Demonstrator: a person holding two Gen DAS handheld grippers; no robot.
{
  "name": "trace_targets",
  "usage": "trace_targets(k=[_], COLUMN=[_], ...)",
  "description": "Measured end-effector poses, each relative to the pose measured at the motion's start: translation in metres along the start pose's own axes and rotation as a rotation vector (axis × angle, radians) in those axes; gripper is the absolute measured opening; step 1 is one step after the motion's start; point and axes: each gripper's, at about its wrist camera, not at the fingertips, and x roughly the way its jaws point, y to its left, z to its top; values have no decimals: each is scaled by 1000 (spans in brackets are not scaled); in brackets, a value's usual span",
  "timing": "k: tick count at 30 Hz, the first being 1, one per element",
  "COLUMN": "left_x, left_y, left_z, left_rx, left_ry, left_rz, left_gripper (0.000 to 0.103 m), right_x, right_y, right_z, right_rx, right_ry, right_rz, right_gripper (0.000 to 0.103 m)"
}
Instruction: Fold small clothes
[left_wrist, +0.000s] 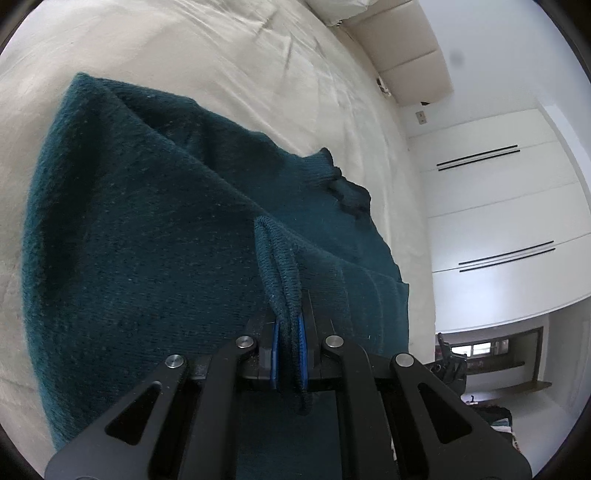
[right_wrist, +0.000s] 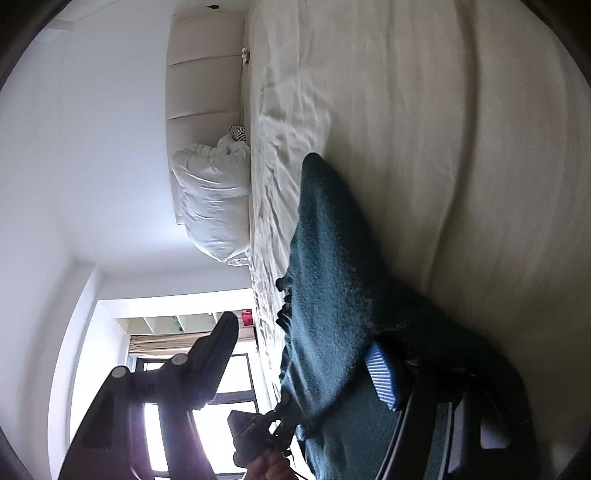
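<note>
My left claw (left_wrist: 288, 350) is clamped on the teal sweater's (left_wrist: 147, 229) ribbed edge – right claw (right_wrist: 306, 369) is spread wide (sweater draped betw. fingers), over the bed (left_wrist: 221, 66).

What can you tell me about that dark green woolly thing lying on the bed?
The teal knit sweater looks fuzzy and woollen, with ribbed edging. It lies partly folded on the cream bedsheet. The left tool is shut on a doubled ribbed edge, lifting it. The right tool stands open, one blue pad against the fabric.
</note>
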Motion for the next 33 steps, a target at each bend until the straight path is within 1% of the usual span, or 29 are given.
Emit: trace_targets(k=[2,5,8,9,11,16,18,20,23,26,27,29,30,31,33], left_x=[-1,-7,-2,0,1,-5,-6,-1,-5,-8,-13,-24,-34,-44,-55], left_y=[1,1,3,5,11,7,7,9,15,18,19,15,8,0,-19], left_z=[2,3,0,-1,-3,-10,-12,-13,-14,-14,-15,-16,-16,-16,-17], left_rx=[3,9,19,12,-15,1,4,6,-24,-52,-66,-67,-44,-9,68], left_ry=[-8,-18,-6,-4,-10,-10,-5,4,12,31,41,46,30,-8,-78], left_rz=[-1,8,43,44,22,34,32,29,-1,1,16,74,144,211,293], left_gripper=[7,7,7,7,7,7,7,8,8,9,9,9,9,9,9], right_x=[-1,-1,0,0,-2,-4,-5,-6,-14,-29,-32,-41,-43,-42,-32], right_y=[1,0,-6,-10,-12,-13,-11,-6,2,10,14,32,42,52,70], right_z=[-3,-6,-2,-2,1,3,1,-2,-10,-17,-19,-20,-19,-17,-7], right_rx=[1,-6,-7,-10,-6,-5,-28,-57,-113,-127,-136,-197,-233,-270,-333], right_ry=[1,4,8,8,11,17,18,30,58,78,79,79,78,80,107], right_rz=[15,3,-21,-25,-19,-16,-37,-79,-152,-184,-188,-200,-200,-195,-168], right_gripper=[71,71,67,65,63,61,61,62,62,64,64,64,64,64,64])
